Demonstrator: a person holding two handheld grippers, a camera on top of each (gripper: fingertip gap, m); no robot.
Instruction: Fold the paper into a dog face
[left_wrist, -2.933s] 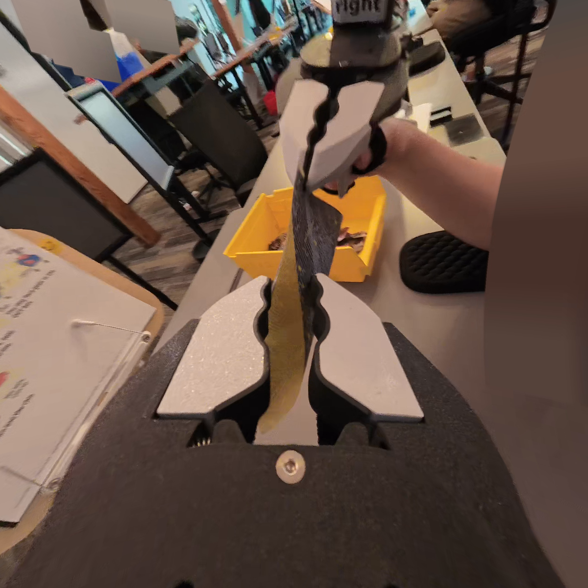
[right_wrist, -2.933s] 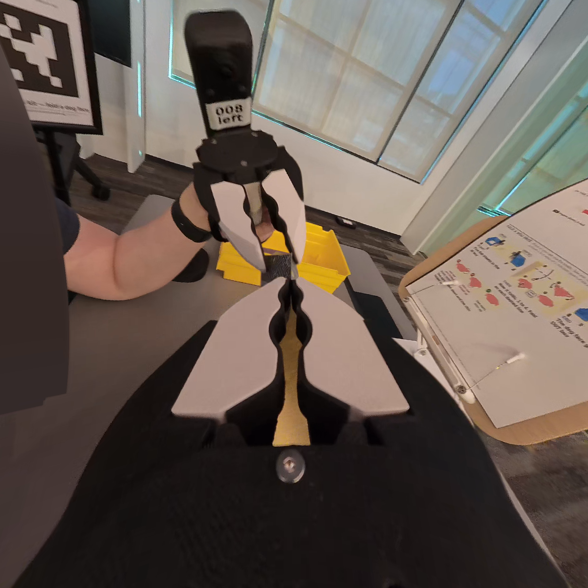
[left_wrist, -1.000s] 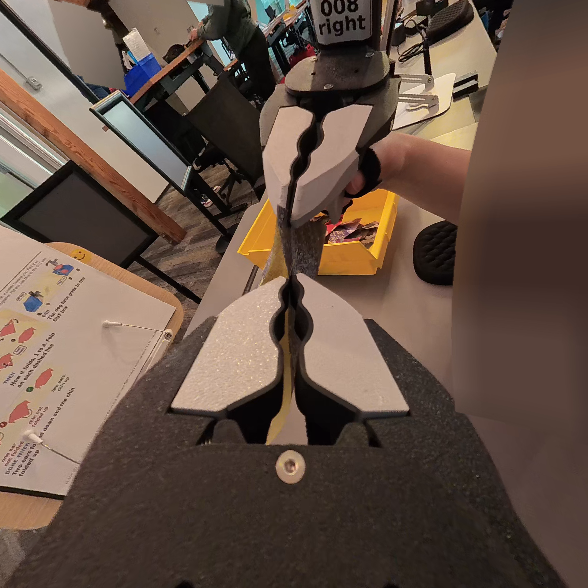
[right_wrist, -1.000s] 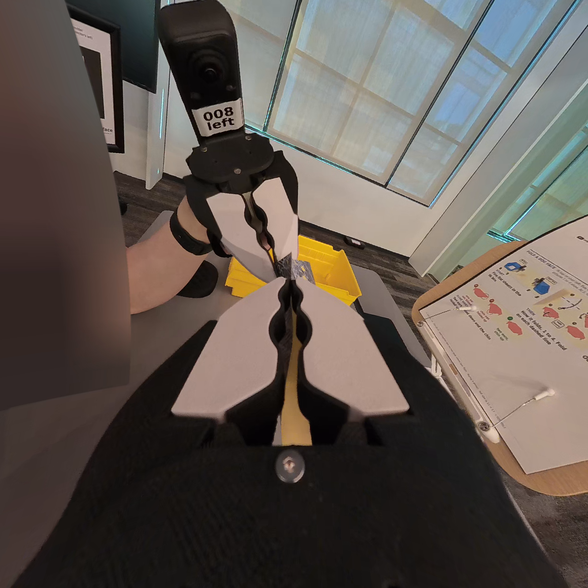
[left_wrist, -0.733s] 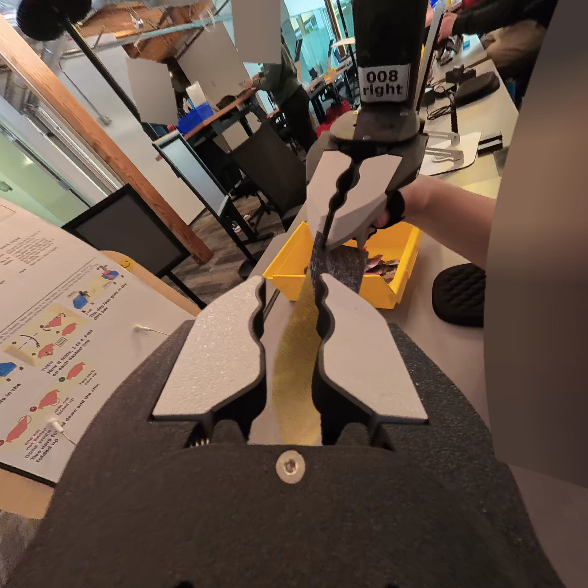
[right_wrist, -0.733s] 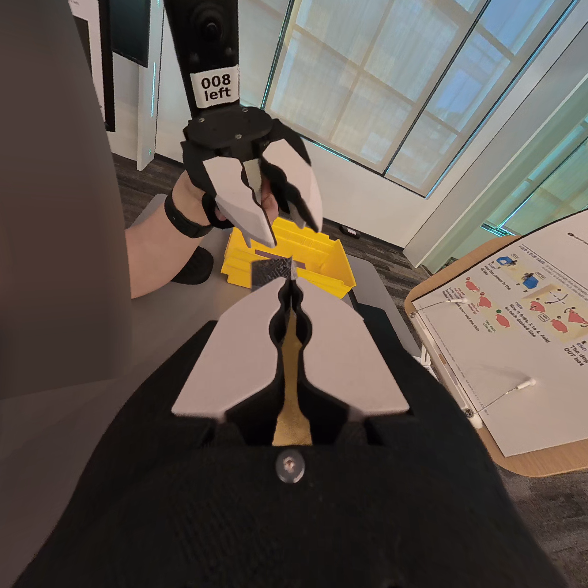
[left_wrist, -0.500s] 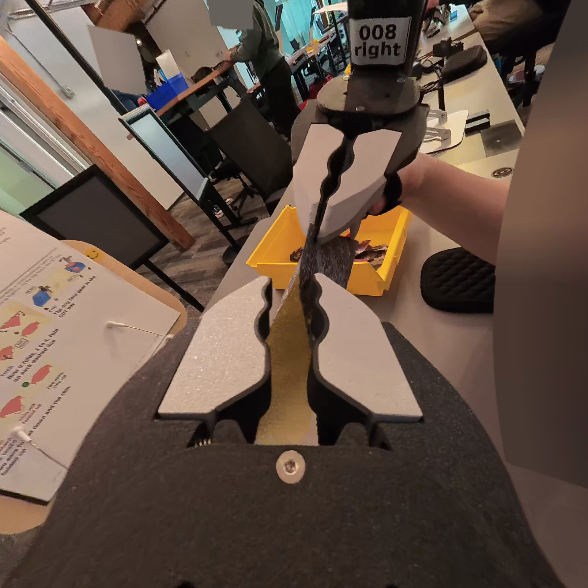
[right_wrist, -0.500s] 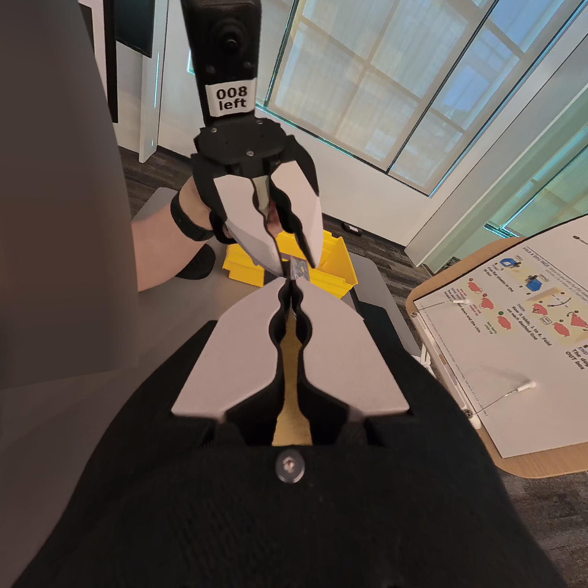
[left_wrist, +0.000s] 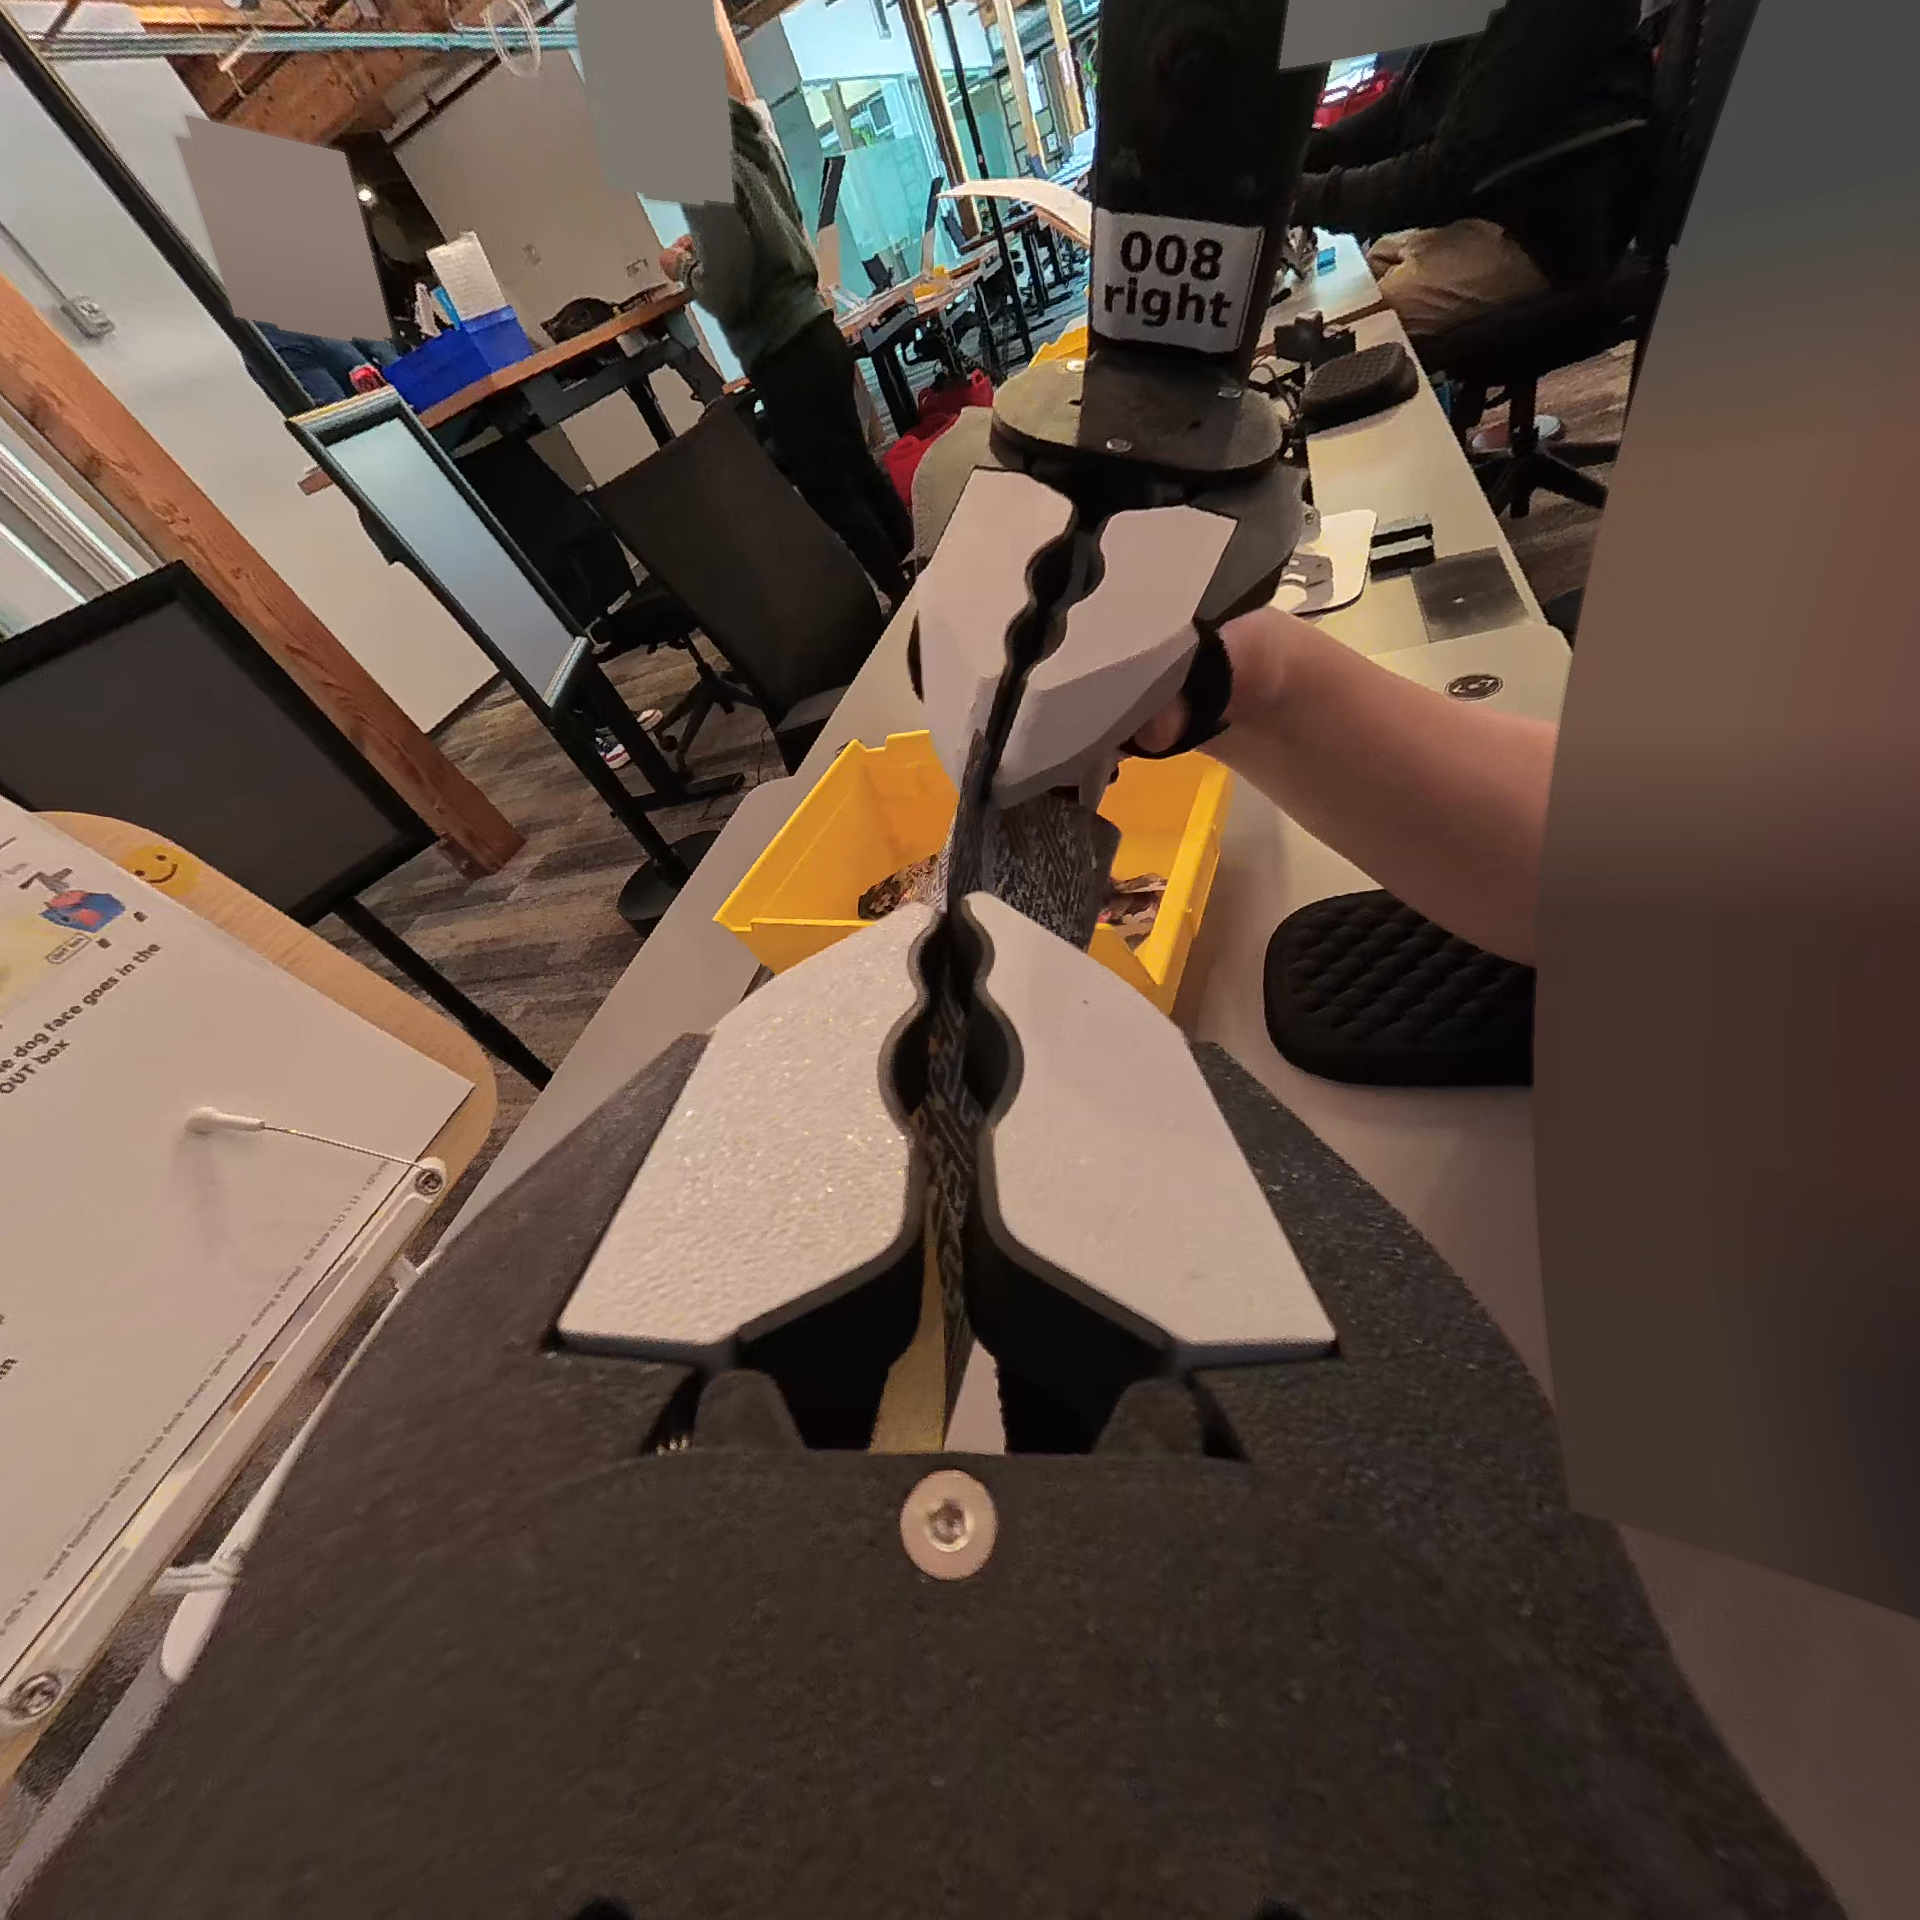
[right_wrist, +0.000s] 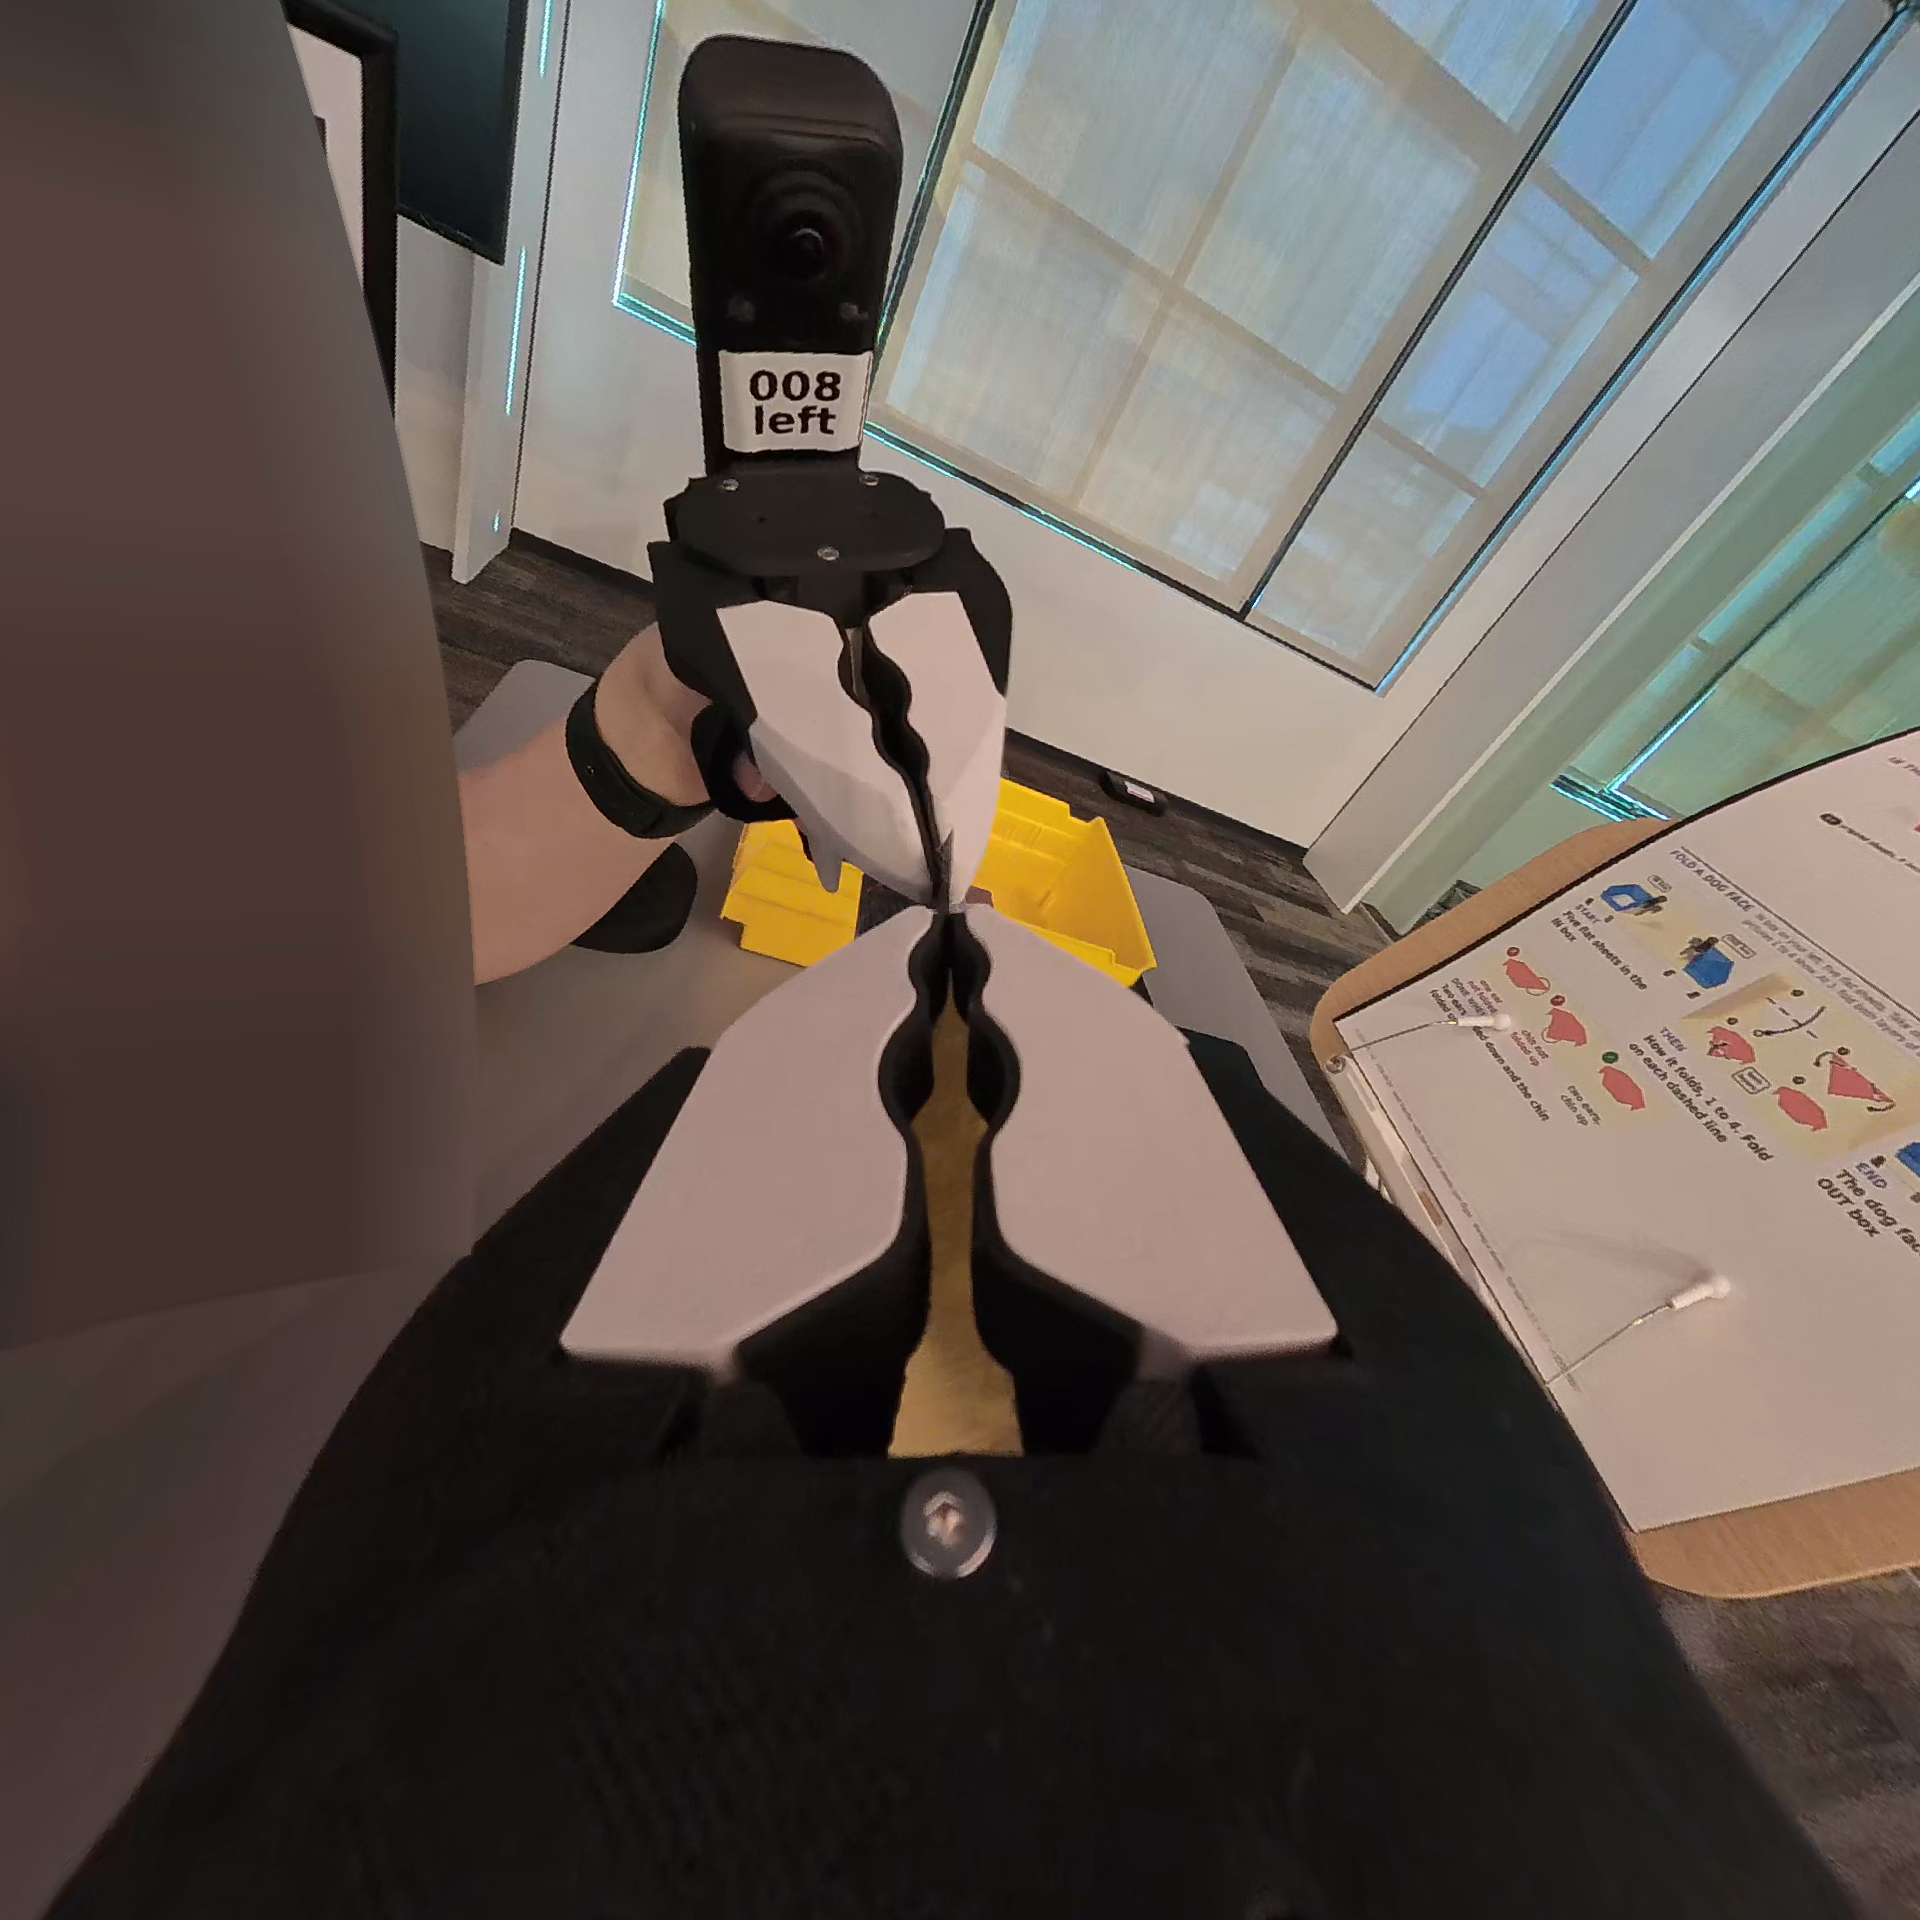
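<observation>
The paper, dark-patterned on one side (left_wrist: 1039, 862) and yellow on the other (right_wrist: 940, 1247), is held on edge in the air between the two grippers. My left gripper (left_wrist: 956, 912) is shut on it, and a strip of the pattern shows between its jaws. My right gripper (right_wrist: 951, 923) is shut on the same paper from the opposite side. The two face each other with their tips almost touching, above the grey table (left_wrist: 1382, 1174). The right gripper (left_wrist: 987, 800) shows in the left wrist view, and the left gripper (right_wrist: 940, 883) in the right wrist view.
A yellow bin (left_wrist: 821, 862) with paper scraps stands just behind the grippers; it also shows in the right wrist view (right_wrist: 1070, 894). An instruction sheet on a wooden board (left_wrist: 156, 1195) lies to the side. A black pad (left_wrist: 1392, 997) lies under the person's forearm. Both grippers' tips are close together, under 4 cm apart.
My left gripper was shut, opened half a second ago, and is now shut on the paper again at a new spot. The right gripper kept its hold throughout.
</observation>
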